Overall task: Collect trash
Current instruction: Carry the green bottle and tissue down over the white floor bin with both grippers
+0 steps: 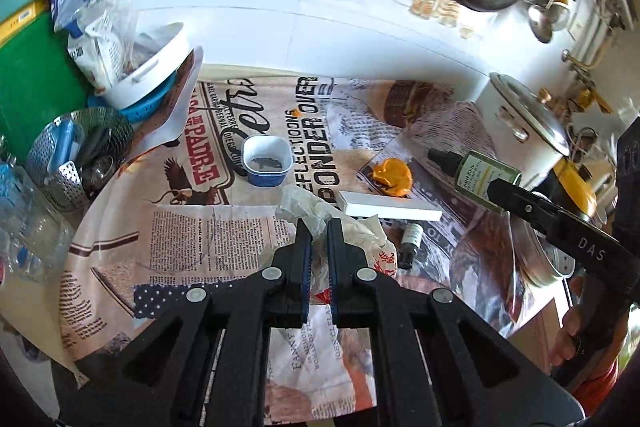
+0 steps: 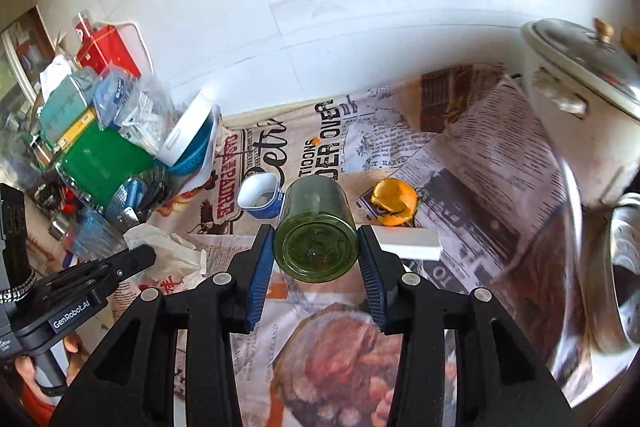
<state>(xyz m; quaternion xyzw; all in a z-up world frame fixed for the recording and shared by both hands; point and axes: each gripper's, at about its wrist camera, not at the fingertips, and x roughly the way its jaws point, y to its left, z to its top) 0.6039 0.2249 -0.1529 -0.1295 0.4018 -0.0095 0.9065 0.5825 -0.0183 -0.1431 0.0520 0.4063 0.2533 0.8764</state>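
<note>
A green glass bottle, black-capped and bearing a pale label whose print cannot be read, is shown clamped base-first between the blue-padded jaws of the right gripper, lifted above the table; in the left wrist view the same bottle is seen lying sideways at the tip of an arm marked "DAS". A crumpled translucent plastic bag with red characters is pinched in the nearly closed jaws of the left gripper, whose body is lettered "GenRobot.AI" in the right wrist view. Resting on the cloth nearby are an orange peel, a flat white box, a small dark vial and a blue-and-white square cup. The tablecloth is printed as newsprint, with "PONDER OVER", "REFLECTIONS" and "PADRE" legible. A white lidded pot stands at the right, and a heap of containers occupies the left corner.
</note>
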